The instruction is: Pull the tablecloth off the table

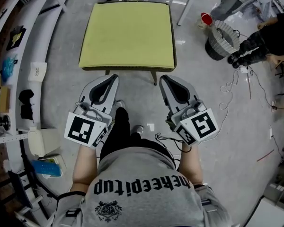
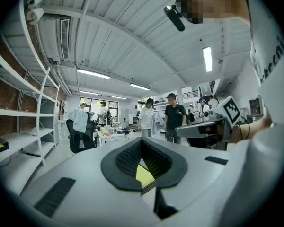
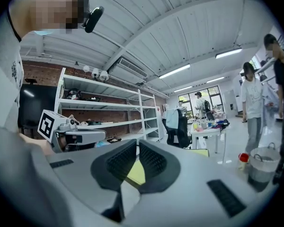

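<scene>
Left hand-held gripper (image 1: pixel 113 78) and right hand-held gripper (image 1: pixel 164 78) are both clamped shut and empty, with the yellow tablecloth (image 1: pixel 128 34) lying flat at twelve o'clock.

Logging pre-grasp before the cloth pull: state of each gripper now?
Left gripper: tongs shut, empty, not touching the tablecloth.
Right gripper: tongs shut, empty, not touching it either.

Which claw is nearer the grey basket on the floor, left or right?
Right. The right claw is just short of the cloth's near right corner, with the basket ahead to its right. The left claw is further left along that edge, farther away.
</scene>
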`<state>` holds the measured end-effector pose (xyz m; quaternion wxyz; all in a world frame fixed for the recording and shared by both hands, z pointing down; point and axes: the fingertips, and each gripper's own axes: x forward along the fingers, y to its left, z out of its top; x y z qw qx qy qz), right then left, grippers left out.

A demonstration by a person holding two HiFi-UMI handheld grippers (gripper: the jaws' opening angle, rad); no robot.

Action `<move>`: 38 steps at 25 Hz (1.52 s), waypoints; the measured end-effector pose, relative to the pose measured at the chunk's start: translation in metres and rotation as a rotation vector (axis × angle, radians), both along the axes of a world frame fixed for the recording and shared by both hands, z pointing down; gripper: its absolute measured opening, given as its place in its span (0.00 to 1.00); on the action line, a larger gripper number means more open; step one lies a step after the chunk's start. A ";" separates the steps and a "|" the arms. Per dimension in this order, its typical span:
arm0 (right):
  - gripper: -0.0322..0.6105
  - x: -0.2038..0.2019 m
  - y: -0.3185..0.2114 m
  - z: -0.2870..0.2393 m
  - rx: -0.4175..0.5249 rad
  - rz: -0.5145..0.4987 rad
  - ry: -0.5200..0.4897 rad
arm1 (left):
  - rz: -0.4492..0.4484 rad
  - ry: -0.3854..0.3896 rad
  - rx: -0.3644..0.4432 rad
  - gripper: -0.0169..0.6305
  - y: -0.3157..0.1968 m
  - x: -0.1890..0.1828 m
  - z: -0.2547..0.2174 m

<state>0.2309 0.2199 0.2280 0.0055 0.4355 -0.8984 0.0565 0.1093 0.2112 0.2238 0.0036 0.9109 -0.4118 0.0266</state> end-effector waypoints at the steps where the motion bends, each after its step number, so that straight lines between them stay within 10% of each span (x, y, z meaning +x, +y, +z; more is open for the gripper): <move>1: 0.07 -0.001 -0.003 0.001 -0.002 0.006 -0.001 | -0.003 -0.001 -0.004 0.05 -0.004 -0.003 0.002; 18: 0.14 -0.011 -0.089 0.021 -0.068 0.111 0.014 | 0.035 -0.009 -0.053 0.05 -0.100 -0.037 0.025; 38: 0.16 -0.016 -0.168 0.037 -0.123 0.336 0.027 | 0.302 -0.002 -0.063 0.04 -0.201 -0.025 0.037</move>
